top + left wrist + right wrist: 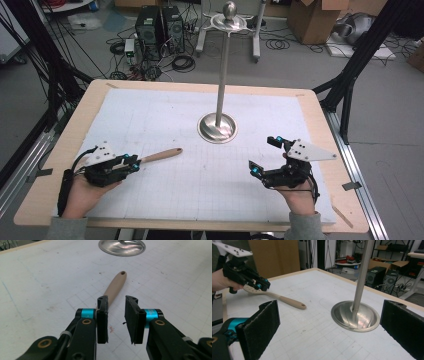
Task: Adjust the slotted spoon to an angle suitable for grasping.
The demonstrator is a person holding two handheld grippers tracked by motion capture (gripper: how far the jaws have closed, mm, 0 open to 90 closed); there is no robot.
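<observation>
A utensil with a light wooden handle (pixel 161 155) lies on the white gridded mat, its holed end pointing toward the metal stand. My left gripper (pixel 134 161) hovers over its near end at the table's front left. In the left gripper view the jaws (pixel 117 300) stand apart, and the handle (pixel 115 285) runs away from behind the left jaw without being pressed. The right gripper view shows that gripper (pixel 263 285) just above the utensil (pixel 287 300). My right gripper (pixel 263 154) is wide open and empty at the front right, its pads (pixel 259 327) facing the stand.
A tall metal stand with a round base (pixel 217 127) and a ball-topped pole (pixel 229 10) rises from the mat's middle. The mat (pixel 150 110) covers a wooden table (pixel 312 105). Beyond it are computer towers (pixel 160 27), cables, boxes and black frame posts.
</observation>
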